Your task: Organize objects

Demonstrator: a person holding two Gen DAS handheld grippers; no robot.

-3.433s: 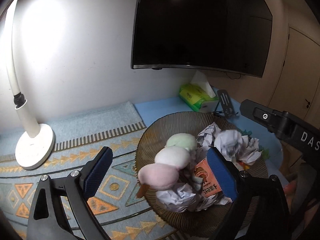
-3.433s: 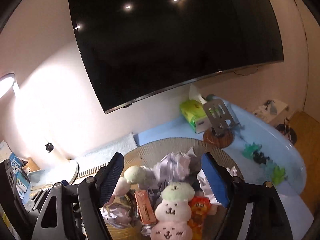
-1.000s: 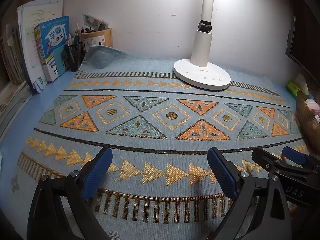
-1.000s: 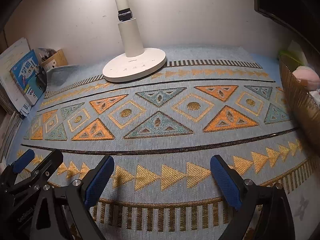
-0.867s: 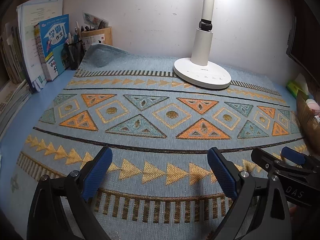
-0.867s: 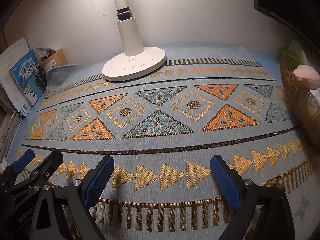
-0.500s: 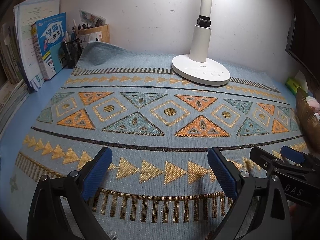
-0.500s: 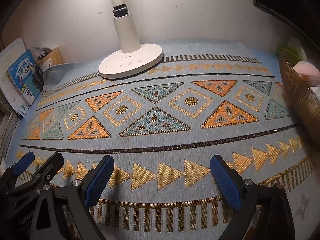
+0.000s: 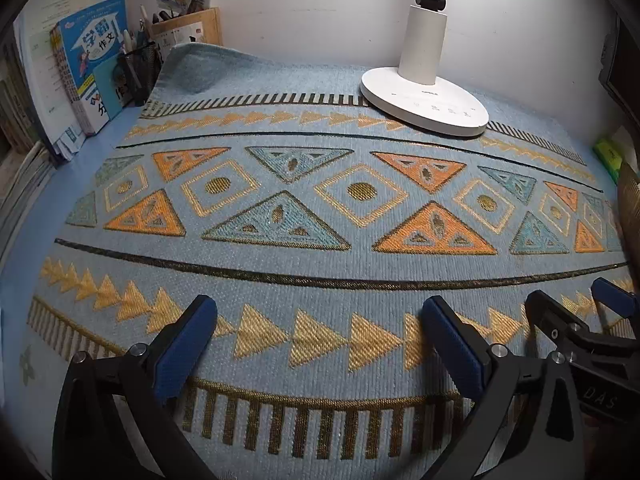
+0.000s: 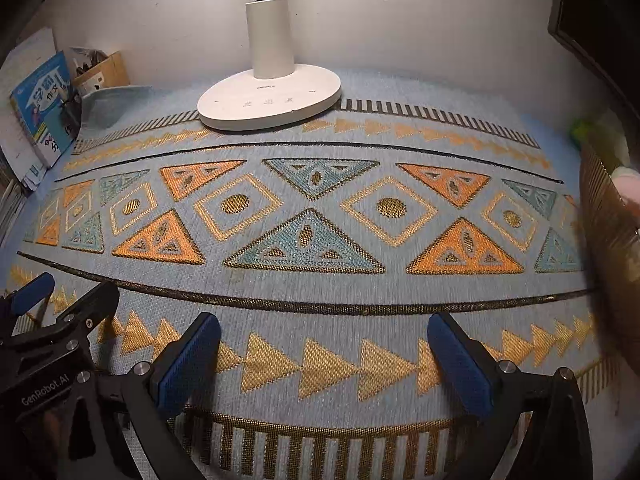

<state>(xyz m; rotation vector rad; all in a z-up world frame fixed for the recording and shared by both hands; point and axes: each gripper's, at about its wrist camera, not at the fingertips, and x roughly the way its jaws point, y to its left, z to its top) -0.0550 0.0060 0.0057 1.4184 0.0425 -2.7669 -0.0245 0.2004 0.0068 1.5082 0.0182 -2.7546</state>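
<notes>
Hovering low over the mat (image 9: 320, 280), the left gripper (image 9: 316, 344) and right gripper (image 10: 324, 356) both had their jaws wide apart, holding nothing. The basket (image 10: 608, 240) of objects sat at the mat's right edge, right of both grippers, a pink toy (image 10: 630, 188) showing above its rim. A lamp (image 9: 424, 96) stood at the back, books (image 9: 86, 64) at far left. Since half a second earlier, both views had edged closer to the mat.
</notes>
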